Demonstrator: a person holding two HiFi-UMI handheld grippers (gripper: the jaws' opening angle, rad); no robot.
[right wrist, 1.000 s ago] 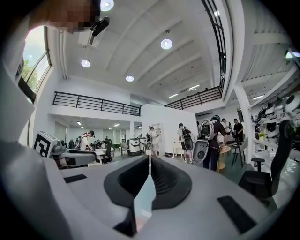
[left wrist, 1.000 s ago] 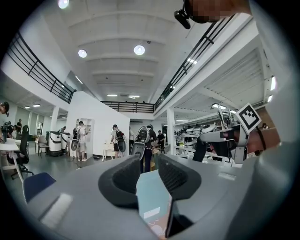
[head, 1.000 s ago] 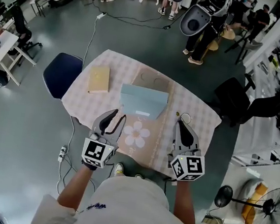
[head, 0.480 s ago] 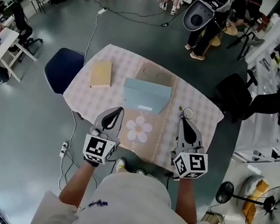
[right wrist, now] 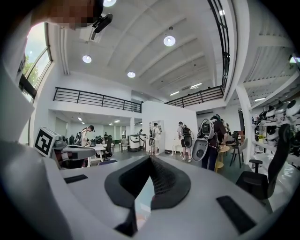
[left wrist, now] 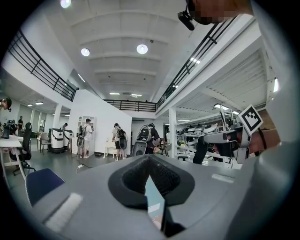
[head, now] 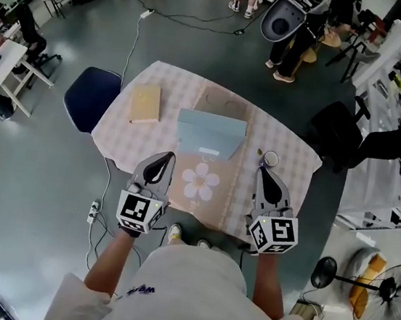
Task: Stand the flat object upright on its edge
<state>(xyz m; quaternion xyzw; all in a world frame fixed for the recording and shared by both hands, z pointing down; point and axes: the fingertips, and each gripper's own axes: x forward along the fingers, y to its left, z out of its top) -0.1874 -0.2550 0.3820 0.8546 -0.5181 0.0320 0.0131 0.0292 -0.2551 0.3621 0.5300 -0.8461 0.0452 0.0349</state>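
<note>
A light blue flat object [head: 209, 136] with a small white label sits mid-table on the checked cloth [head: 115, 137]. A crease runs across it, and I cannot tell whether it lies flat or stands. My left gripper [head: 164, 159] hovers shut over the near edge of the table, short of the object and to its left. My right gripper [head: 264, 174] is shut too, at the near right, with nothing in it. In the left gripper view the jaws of the left gripper [left wrist: 150, 159] meet, leaving a sliver of blue below. The right gripper [right wrist: 150, 159] looks the same.
A tan book [head: 145, 104] lies at the cloth's left. A brown mat with a white flower [head: 201, 183] lies in front of the blue object. A small round white thing [head: 270, 158] sits near the right gripper. A blue chair [head: 89, 101] and a black chair [head: 333, 136] flank the table.
The left gripper's jaws, apart a second ago, have come together on nothing. Both grippers have barely shifted. The blue object has not moved.
</note>
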